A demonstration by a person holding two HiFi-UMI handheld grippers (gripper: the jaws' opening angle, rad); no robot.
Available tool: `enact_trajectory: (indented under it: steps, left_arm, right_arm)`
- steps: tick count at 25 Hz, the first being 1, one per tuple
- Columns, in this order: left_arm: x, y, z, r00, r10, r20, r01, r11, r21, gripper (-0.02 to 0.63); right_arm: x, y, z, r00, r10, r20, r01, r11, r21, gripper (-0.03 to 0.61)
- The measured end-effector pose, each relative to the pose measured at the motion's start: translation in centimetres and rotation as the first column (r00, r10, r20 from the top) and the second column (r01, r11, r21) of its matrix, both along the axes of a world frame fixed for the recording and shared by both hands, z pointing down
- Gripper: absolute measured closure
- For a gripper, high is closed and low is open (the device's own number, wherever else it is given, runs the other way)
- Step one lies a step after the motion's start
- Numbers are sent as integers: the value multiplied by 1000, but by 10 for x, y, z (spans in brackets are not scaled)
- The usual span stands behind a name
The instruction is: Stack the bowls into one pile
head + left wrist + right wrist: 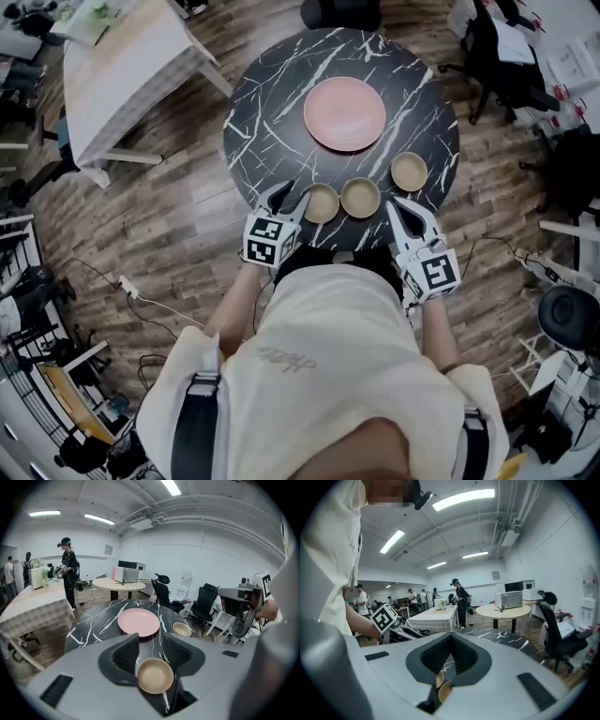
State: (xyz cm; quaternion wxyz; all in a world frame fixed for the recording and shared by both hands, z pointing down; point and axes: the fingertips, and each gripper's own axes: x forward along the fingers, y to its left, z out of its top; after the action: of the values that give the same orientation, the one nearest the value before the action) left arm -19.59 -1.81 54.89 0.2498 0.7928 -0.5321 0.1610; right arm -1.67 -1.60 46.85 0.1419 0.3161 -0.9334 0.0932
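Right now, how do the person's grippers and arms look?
The left gripper and right gripper are alike: light grey shells, black ribbed pads inside the jaws, a cube with black-and-white square markers on each. The sleeves are short and cream. No cables show.

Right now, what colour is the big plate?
The plate is pink, clearest in the head view.

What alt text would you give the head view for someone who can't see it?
Seen from above, a person at a round black marble table holds the left hand-held gripper and right hand-held gripper at its near edge. Three tan bowls, the left bowl, middle bowl and right bowl, sit unstacked in a row there, with a pink plate beyond.
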Motion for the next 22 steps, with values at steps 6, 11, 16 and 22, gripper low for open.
enact_trajectory:
  steps: [6,11,16,22]
  left_arm:
    - [6,13,36,998,-58,19,60,993,-99,439]
    - [3,17,73,997,-55,52,63,986,-155,439]
    - [-1,24,114,998,-38,60,50,973,-227,440]
    - [-7,23,148,1000,-21,14,24,958,-286,443]
  right_arm:
    - [-10,-16,-8,994,-104,-11,105,993,47,574]
    - [-19,-16,-4,992,-129,-17,129,991,42,574]
    - [-18,-9,2,991,-120,-65,122,992,30,574]
    - [-13,-10,14,994,-73,-79,72,997,-15,574]
